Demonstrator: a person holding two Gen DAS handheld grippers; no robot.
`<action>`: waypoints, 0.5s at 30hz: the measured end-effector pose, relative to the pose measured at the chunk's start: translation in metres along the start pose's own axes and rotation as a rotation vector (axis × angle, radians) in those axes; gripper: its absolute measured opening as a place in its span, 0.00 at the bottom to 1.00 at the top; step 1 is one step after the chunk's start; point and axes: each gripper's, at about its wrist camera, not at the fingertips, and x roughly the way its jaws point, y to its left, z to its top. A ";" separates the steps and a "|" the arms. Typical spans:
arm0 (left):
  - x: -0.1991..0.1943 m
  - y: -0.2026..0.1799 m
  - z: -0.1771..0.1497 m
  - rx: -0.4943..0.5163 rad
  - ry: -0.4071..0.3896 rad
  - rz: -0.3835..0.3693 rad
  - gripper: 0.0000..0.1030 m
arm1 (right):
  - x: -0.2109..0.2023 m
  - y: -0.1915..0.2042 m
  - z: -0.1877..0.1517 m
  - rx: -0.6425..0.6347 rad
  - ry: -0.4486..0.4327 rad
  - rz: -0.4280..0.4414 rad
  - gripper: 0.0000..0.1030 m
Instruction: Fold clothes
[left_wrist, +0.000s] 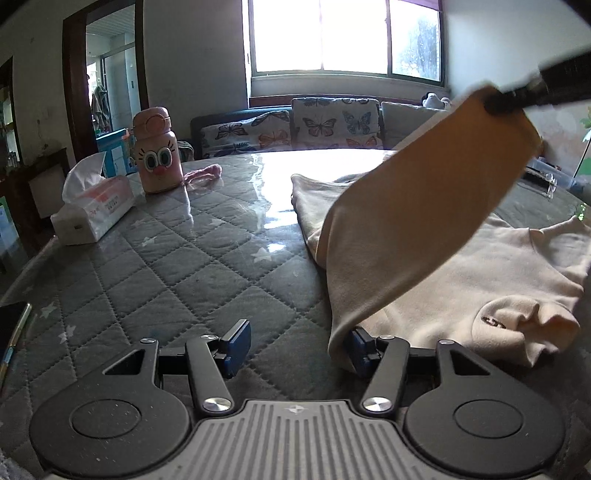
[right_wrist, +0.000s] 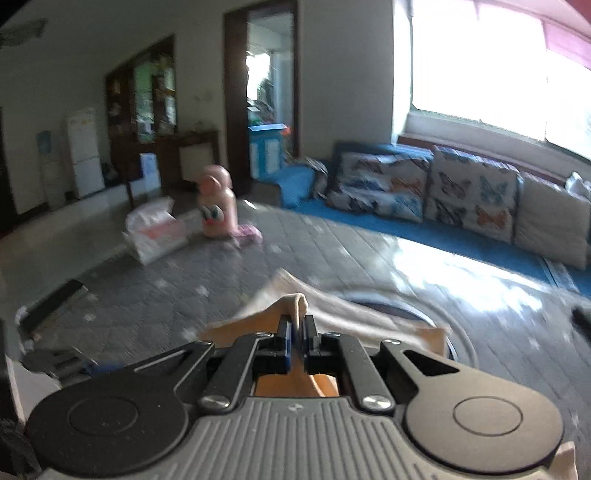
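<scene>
A cream sweatshirt (left_wrist: 498, 266) lies on the grey quilted table (left_wrist: 166, 266) at the right. One sleeve (left_wrist: 424, 206) is lifted up and to the right, held at its cuff by my right gripper (left_wrist: 509, 99). In the right wrist view my right gripper (right_wrist: 295, 325) is shut on the cream cuff (right_wrist: 295, 301). My left gripper (left_wrist: 299, 347) is open just above the table; its right finger (left_wrist: 360, 350) touches the sweatshirt's near edge, its left finger (left_wrist: 236, 343) is over bare quilt.
A tissue box (left_wrist: 92, 210), a pink cartoon bottle (left_wrist: 157, 155) and a pink cloth (left_wrist: 205, 173) stand at the table's far left. A phone (left_wrist: 13, 325) lies at the left edge. A sofa with butterfly cushions (left_wrist: 295, 129) is behind the table.
</scene>
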 end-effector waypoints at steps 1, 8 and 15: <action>-0.001 0.000 0.000 0.001 0.002 0.002 0.57 | 0.003 -0.004 -0.006 0.013 0.019 -0.011 0.05; -0.008 0.003 -0.001 0.012 0.023 -0.024 0.57 | 0.029 -0.029 -0.053 0.089 0.142 -0.081 0.05; -0.025 0.009 0.005 0.021 0.022 -0.064 0.57 | 0.041 -0.036 -0.075 0.105 0.197 -0.099 0.06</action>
